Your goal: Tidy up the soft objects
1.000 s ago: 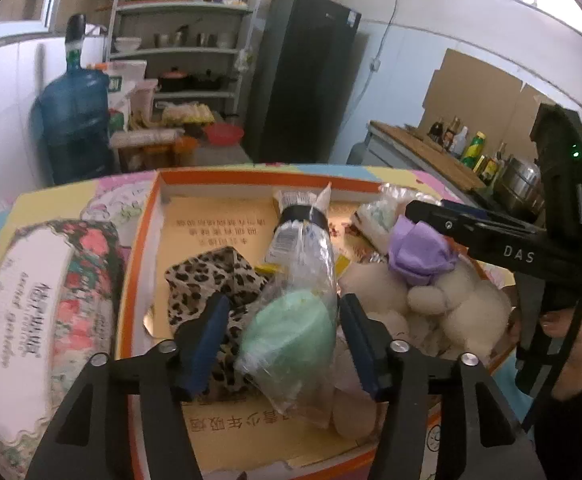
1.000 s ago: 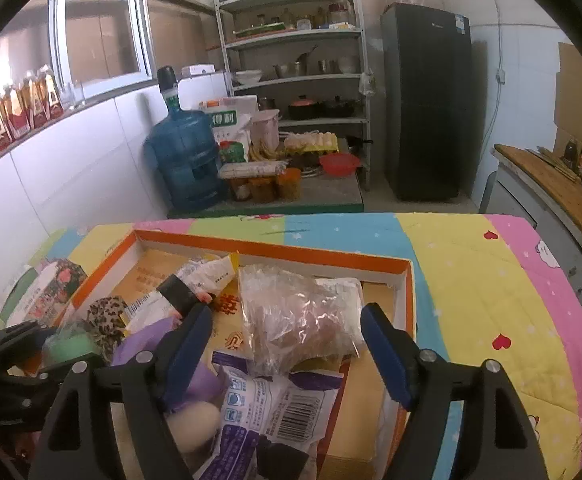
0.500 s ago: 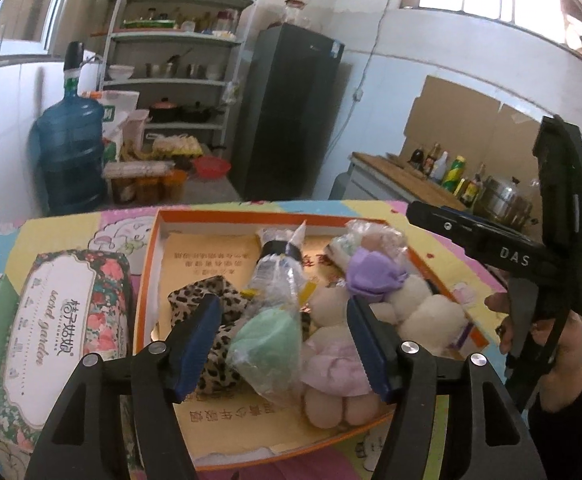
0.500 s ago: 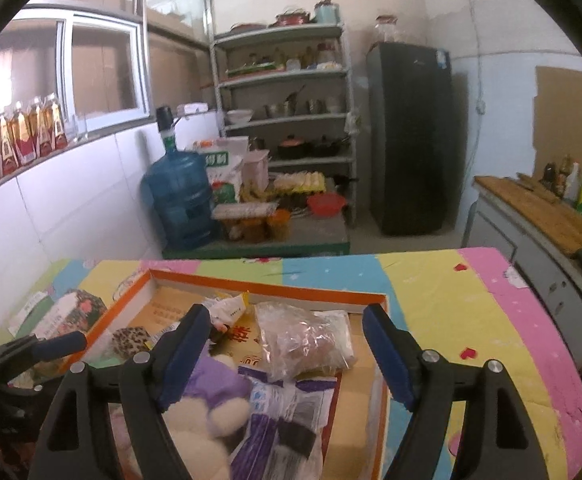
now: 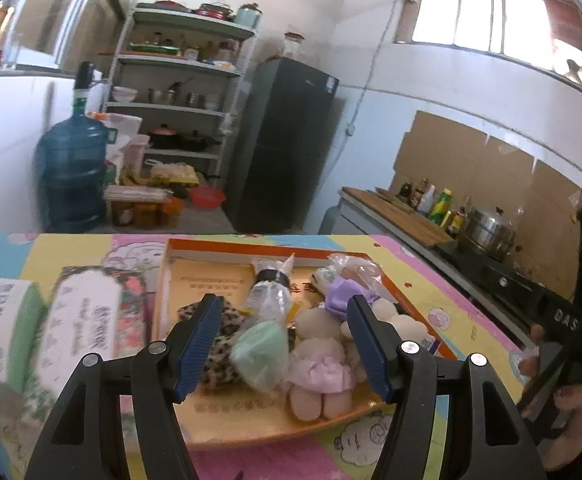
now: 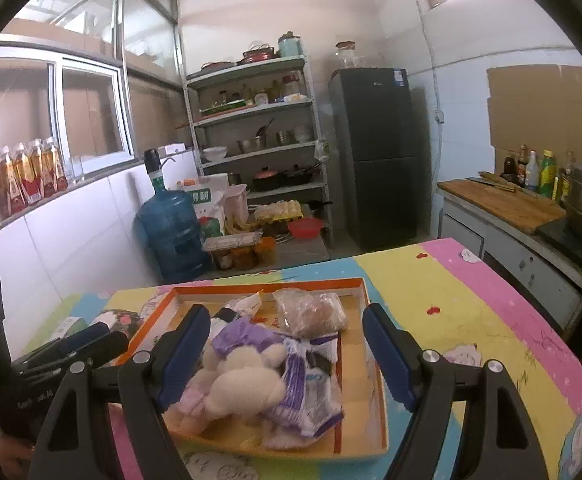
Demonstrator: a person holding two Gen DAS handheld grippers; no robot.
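- Soft things piled in an orange-rimmed tray (image 5: 163, 280) (image 6: 379, 380) on the bench (image 5: 443, 304) (image 6: 471, 320), which wears a bright cartoon-print cover.
- In the pile: a cream plush toy (image 6: 243, 376) (image 5: 395, 320) with a purple cloth (image 6: 243, 334) (image 5: 345, 294) on top, a pink plush bundle (image 5: 319, 372), a green pad in a clear bag (image 5: 263, 350), a leopard-print cloth (image 5: 223, 356).
- Toward the far rim: a clear bag of brownish stuff (image 6: 311, 312), a bagged bottle with a black cap (image 5: 271, 288).
- On the near right of the tray: a purple-and-white packet (image 6: 307, 388), touching the cream plush toy.
- Left gripper (image 5: 285, 344) above the near half of the tray, fingers (image 5: 199, 344) spread wide, gripping nothing; green pad and pink bundle seen between them, apart from both.
- Right gripper (image 6: 287, 356) likewise over the tray, fingers (image 6: 387, 356) wide apart and empty, clear of the toys below.
- Left of the tray: two flat boxes lying on the bench, one floral (image 5: 87, 328), one green and white (image 5: 3, 328).
- Beyond the bench: a blue water jug (image 5: 71, 176) (image 6: 171, 232), a shelf rack of pots (image 5: 179, 92) (image 6: 259, 128), a dark fridge (image 5: 283, 148) (image 6: 375, 152).
- Right side: a counter with a wooden board (image 6: 503, 200), bottles, a steel pot (image 5: 489, 232).
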